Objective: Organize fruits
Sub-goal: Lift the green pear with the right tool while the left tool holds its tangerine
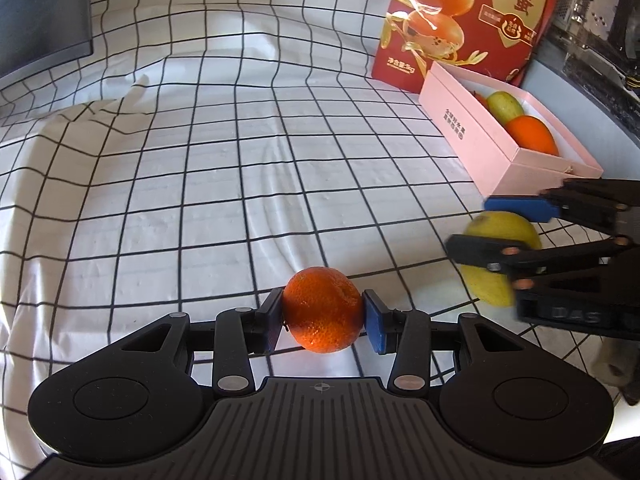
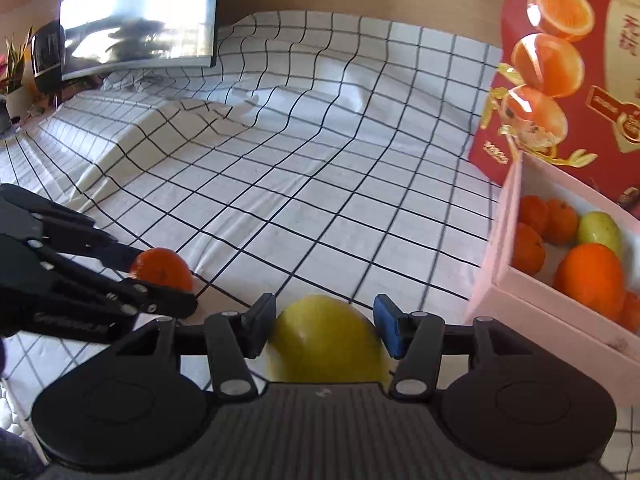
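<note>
At the bottom centre of the left wrist view, the left gripper [image 1: 323, 317] is closed on a mandarin [image 1: 322, 309], its dark pad pressing the fruit's left side and its blue pad the right. Whether the mandarin rests on the checked cloth [image 1: 200, 184] beneath or is raised off it cannot be told. At the right edge of the frame the right gripper [image 1: 476, 226] reaches in from the side, its blue finger above and its black finger across a yellow pear [image 1: 498, 256], which looks slightly blurred. In the upper right stands a pink box [image 1: 484, 148], open, with an orange [image 1: 532, 134] and a green-yellow fruit [image 1: 505, 106] showing inside. Behind it rises a red gift carton [image 1: 468, 16] printed with halved eggs. A dark monitor [image 1: 40, 12] fills the upper left corner.

At the bottom centre of the right wrist view, the right gripper [image 2: 325, 327] holds the yellow pear [image 2: 326, 340] between its fingers, both touching the fruit's sides. At the left edge the left gripper [image 2: 162, 284] clamps the mandarin [image 2: 164, 268]. On the right, the pink box [image 2: 520, 292] holds several small mandarins [image 2: 538, 220], the green-yellow fruit [image 2: 600, 230] and the orange [image 2: 590, 280]. The red gift carton [image 2: 568, 72] stands behind it, and the monitor [image 2: 140, 16] sits in the upper left beyond the checked cloth [image 2: 300, 160].
</note>
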`<state>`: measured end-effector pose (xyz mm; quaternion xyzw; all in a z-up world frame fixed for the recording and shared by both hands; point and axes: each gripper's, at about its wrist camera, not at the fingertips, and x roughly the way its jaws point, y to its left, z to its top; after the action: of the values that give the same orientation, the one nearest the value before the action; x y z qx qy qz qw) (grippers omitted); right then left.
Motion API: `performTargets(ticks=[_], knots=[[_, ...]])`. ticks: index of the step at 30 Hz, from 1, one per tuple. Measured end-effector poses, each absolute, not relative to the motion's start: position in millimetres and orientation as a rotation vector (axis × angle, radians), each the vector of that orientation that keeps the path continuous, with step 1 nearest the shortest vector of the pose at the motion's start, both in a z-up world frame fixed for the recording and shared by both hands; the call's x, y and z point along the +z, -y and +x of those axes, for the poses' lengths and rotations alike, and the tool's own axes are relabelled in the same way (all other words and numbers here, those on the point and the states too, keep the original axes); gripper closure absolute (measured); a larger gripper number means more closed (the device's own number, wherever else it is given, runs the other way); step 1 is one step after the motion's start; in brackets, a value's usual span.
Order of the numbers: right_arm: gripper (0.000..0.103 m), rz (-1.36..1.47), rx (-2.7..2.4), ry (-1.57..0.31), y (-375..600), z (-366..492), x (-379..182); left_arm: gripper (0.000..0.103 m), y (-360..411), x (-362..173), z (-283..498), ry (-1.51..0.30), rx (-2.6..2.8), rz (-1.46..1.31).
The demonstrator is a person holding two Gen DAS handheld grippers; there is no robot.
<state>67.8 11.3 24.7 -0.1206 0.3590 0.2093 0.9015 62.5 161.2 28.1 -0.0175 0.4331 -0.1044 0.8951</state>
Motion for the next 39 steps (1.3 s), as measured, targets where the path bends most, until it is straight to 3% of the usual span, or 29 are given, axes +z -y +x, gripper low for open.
performTargets(ticks=[6, 14, 16, 20, 25, 29, 39], knots=[[0.063, -0.219, 0.401, -0.717, 11.1, 54.0, 41.7, 0.056, -143.6, 26.3, 67.6, -0.887, -0.278, -0.01], [0.064, -0.2, 0.383, -0.695, 21.6, 44.7, 44.6, 0.056, -137.6, 25.4, 68.0, -0.89, -0.295, 0.001], [0.062, -0.196, 0.39, -0.694, 23.9, 42.0, 45.1, 0.056, -137.5, 25.2, 67.1, -0.89, -0.294, 0.0], [0.049, -0.203, 0.399, -0.692, 21.0, 42.4, 40.3, 0.056, -140.7, 24.8, 66.3, -0.895, -0.292, -0.029], [0.046, -0.195, 0.438, -0.709, 12.5, 50.9, 29.8, 0.056, -140.6, 25.8, 62.3, -0.896, -0.284, -0.022], [0.037, -0.212, 0.462, -0.742, 5.5, 52.3, 18.5, 0.056, -144.7, 25.5, 59.7, -0.901, -0.274, -0.033], [0.038, -0.23, 0.5, -0.777, -4.3, 55.2, 6.0, 0.055, -144.3, 25.0, 61.9, -0.91, -0.261, -0.042]])
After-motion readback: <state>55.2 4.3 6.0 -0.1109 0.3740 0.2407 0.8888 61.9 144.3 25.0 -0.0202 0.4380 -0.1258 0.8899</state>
